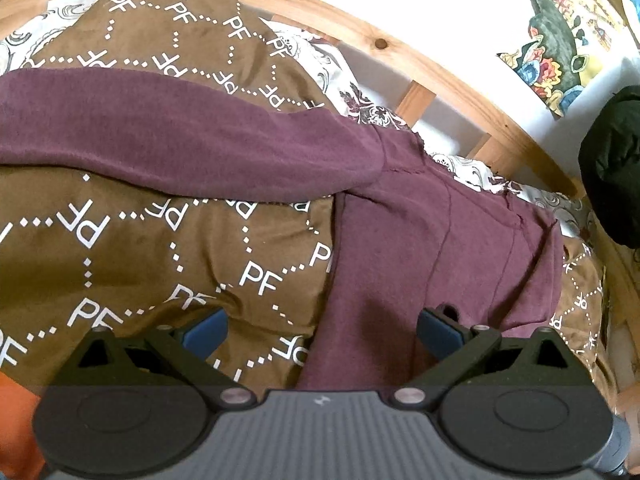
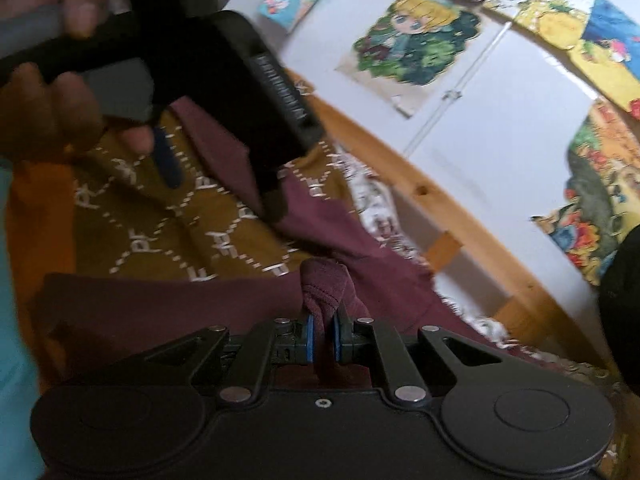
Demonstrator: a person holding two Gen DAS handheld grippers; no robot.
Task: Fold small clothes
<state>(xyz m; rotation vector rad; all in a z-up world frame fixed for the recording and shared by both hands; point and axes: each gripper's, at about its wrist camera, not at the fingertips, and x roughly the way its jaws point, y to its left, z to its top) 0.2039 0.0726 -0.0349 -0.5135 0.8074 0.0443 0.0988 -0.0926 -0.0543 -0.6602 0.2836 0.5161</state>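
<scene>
A maroon garment (image 1: 420, 240) lies on a brown bedspread (image 1: 140, 264) printed with white "PF" letters. One sleeve (image 1: 180, 132) stretches left across the bed. My left gripper (image 1: 320, 328) is open, its blue pads (image 1: 438, 330) wide apart just above the garment's lower part, holding nothing. My right gripper (image 2: 322, 338) is shut on a bunched fold of the maroon garment (image 2: 324, 288) and lifts it slightly. The left gripper (image 2: 224, 184) and the hand holding it show at the upper left of the right wrist view, over the bedspread (image 2: 152, 224).
A wooden bed frame (image 1: 440, 76) curves behind the bed against a white wall with colourful cartoon stickers (image 2: 416, 40). A patterned white sheet (image 1: 372, 108) shows at the bed's edge. A black object (image 1: 612, 168) sits at the right. Orange cloth (image 1: 16, 420) lies at the lower left.
</scene>
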